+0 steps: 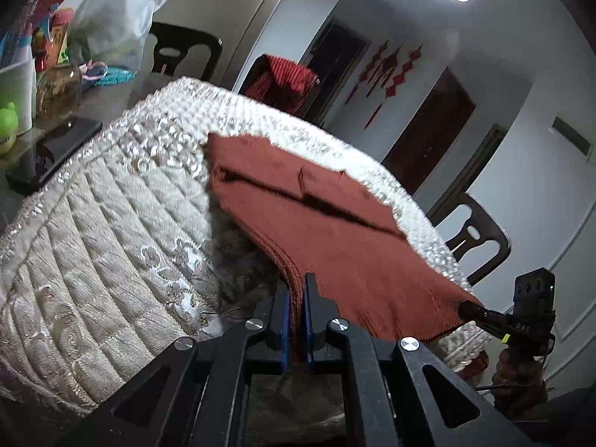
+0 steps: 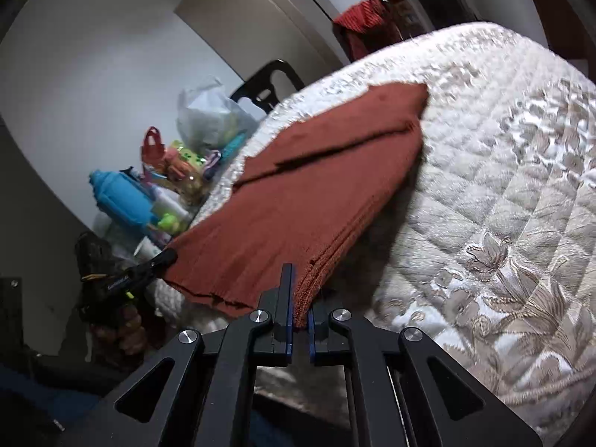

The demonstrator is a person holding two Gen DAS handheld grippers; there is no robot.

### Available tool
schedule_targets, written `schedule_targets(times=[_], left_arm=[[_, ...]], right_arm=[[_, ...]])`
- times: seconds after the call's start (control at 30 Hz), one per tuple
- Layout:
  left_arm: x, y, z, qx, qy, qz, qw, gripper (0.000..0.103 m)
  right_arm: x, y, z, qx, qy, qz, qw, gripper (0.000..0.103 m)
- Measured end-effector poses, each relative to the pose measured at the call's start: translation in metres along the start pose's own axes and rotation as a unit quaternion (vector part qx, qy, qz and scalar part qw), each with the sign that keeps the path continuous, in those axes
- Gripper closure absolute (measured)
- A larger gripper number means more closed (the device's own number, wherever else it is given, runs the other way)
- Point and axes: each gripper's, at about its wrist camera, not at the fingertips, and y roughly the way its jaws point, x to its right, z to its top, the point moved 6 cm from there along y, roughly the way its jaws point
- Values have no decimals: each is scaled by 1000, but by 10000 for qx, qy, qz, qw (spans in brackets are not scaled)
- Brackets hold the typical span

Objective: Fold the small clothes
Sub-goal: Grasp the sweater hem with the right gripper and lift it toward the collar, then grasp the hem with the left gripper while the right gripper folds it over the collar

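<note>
On the quilted cream bedspread (image 1: pixel 111 231) lies a rust-red knitted garment (image 1: pixel 335 238), its far part resting folded on the quilt while the near edge is lifted off it. Both grippers clamp that near edge: the left gripper (image 1: pixel 297 290) has its blue-lined fingers (image 1: pixel 286 320) pinched tight on one corner of the layered hem, and the right gripper (image 2: pixel 300 298) grips the other corner the same way. Beside the bed, a cluttered counter (image 1: pixel 100 108) carries toys and a plastic bag (image 1: pixel 115 18).
</note>
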Motion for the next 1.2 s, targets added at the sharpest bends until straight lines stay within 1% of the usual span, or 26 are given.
schedule_targets(times=[0.17,0.33,0.5,0.63,0.8,0.9,0.97,1.03,1.1,1.2], left_arm=[[2,-5,21,239,67,-74,9997,95],[4,5,53,429,98,-110,9990,95],[1,28,95,507,218,0,9985,95],[-6,53,128,449,213,103,9987,95],[-23,100,162,184,96,271,9994,95],[-35,132,169,-64,-3,388,9992,95],[-45,155,169,-280,-89,499,9983,95],[-54,174,166,-504,-196,544,9971,95],[-61,190,163,-687,-255,621,9954,95],[-69,202,164,-785,-355,654,9941,95]], right_arm=[[-5,-11,13,267,-11,124,9996,98],[-6,-5,44,441,-67,181,9988,98],[-5,11,92,612,-76,188,9979,98],[1,27,129,630,-58,131,9979,98],[22,58,173,545,182,64,9983,98],[42,84,190,382,419,9,9984,98],[57,101,195,233,593,-75,9979,98],[80,123,196,-15,939,-179,9954,98],[95,135,195,-155,1157,-296,9927,98],[103,144,197,-245,1257,-318,9913,98]])
